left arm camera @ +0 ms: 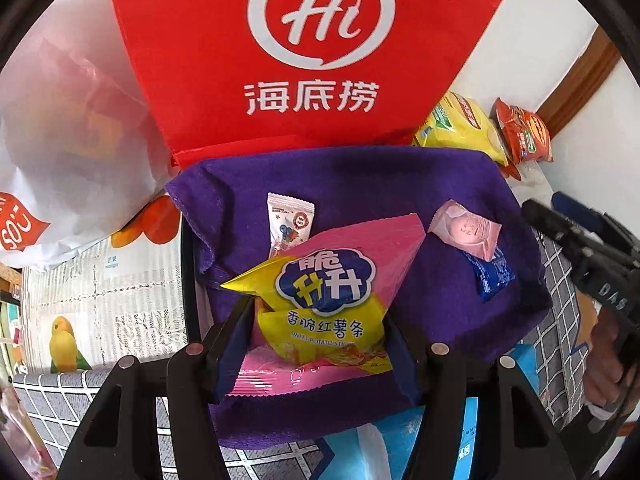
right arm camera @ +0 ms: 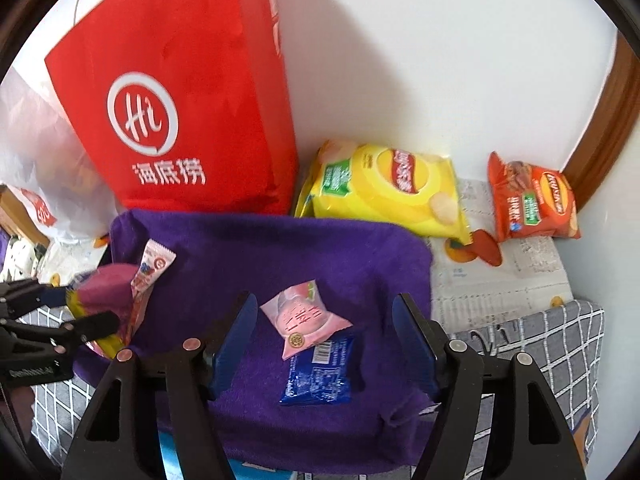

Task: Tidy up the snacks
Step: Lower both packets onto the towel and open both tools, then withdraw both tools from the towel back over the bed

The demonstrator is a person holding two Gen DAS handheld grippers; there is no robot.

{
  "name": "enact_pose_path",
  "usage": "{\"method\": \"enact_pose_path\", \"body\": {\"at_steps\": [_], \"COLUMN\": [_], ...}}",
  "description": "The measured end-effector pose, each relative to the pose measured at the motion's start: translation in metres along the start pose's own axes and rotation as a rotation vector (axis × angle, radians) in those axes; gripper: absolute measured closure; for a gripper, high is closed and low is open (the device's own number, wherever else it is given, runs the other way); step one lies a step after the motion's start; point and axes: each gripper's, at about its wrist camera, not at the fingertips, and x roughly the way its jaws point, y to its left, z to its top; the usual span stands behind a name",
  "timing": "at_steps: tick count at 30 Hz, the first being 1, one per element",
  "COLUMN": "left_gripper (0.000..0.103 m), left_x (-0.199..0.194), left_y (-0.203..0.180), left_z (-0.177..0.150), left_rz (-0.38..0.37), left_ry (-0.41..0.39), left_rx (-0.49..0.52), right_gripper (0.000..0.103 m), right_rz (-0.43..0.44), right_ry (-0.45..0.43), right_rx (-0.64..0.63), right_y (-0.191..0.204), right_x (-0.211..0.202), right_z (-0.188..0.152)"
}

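Claw in my left hand (left arm camera: 320, 344) is clenched on the sweet-potato bag (left arm camera: 324, 292), holding it over the near part of the purple towel (left arm camera: 460, 184). My right claw (right arm camera: 324, 344) is released, empty, above the pink candy (right arm camera: 304, 316) and blue packet (right arm camera: 320, 376) at the towel's middle. I judge I am sorting; next I place the bag, perhaps with the chips (right arm camera: 384, 192) by the towel's far right corner.

White wall (right arm camera: 400, 60) (brown wooden trim (right arm camera: 608, 128) at right).
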Motion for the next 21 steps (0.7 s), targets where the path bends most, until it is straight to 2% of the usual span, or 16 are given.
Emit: {"method": "enact_pose_path", "body": {"at_steps": [9,12,16,21], "left_gripper": [0.042,0.036,0.031,0.027], "left_x": [0.007,0.006,-0.002,-0.026], "left_y": [-0.004,-0.008,-0.007,-0.004], "left_z": [0.0,0.001,0.0,-0.003], "left_rz": [0.024,0.009,-0.019,-0.036], "left_ry": [0.023,0.026,0.01,-0.058], "left_rx": [0.032,0.039,0.026,0.018], "right_gripper": [0.033,0.033,0.033,0.033], "right_rz": [-0.008,-0.009,-0.009,-0.008], "right_ry": [-0.032,-0.039,-0.05,-0.083], "right_rx": [0.017,0.017,0.008,0.01], "right_y": [-0.006,-0.006,-0.003,0.0], "right_x": [-0.013,-0.016,-0.021,-0.034], "right_z": [0.005,0.005,0.005,0.004]}}
